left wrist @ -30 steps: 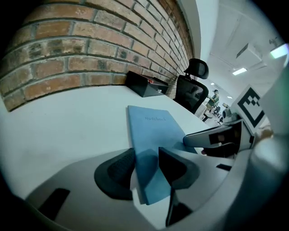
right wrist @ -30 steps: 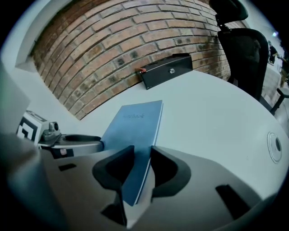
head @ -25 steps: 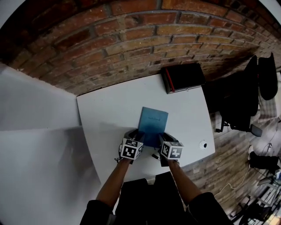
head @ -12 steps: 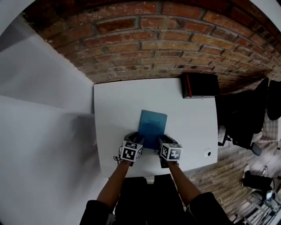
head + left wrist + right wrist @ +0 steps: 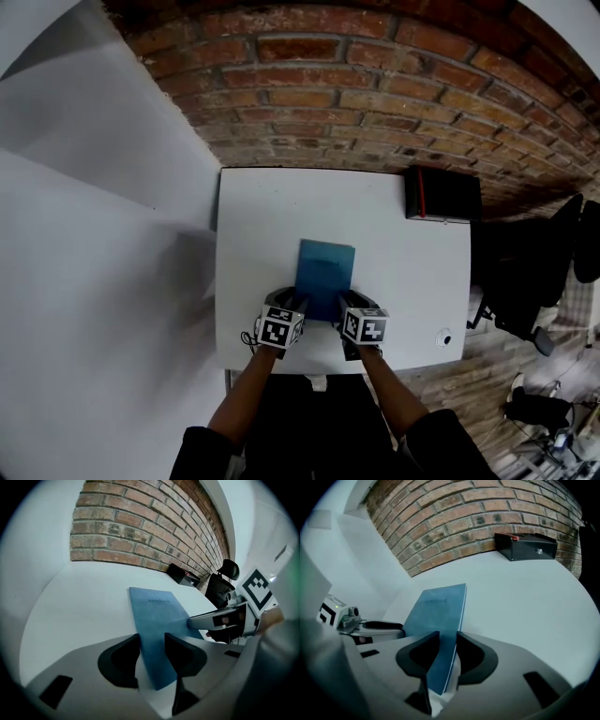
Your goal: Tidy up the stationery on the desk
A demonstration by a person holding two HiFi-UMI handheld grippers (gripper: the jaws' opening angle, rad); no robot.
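Observation:
A blue notebook (image 5: pixel 324 275) is over the middle front of the white desk (image 5: pixel 262 216), held by its two near corners. My left gripper (image 5: pixel 298 306) is shut on the near left corner; in the left gripper view the blue notebook (image 5: pixel 157 616) runs out from between the left gripper's (image 5: pixel 152 651) jaws. My right gripper (image 5: pixel 344 309) is shut on the near right corner. There the notebook's (image 5: pixel 438 609) edge stands tilted between the right gripper's (image 5: pixel 446 651) jaws.
A black box (image 5: pixel 442 195) with a red stripe sits at the desk's far right corner, against the brick wall (image 5: pixel 328 94). A small round white object (image 5: pixel 444 339) lies near the front right corner. A black office chair (image 5: pixel 534 272) stands right of the desk.
Both grippers have carried the notebook a little to the left across the desk, keeping their hold. The head view has swung, so the desk now sits squarer in the picture.

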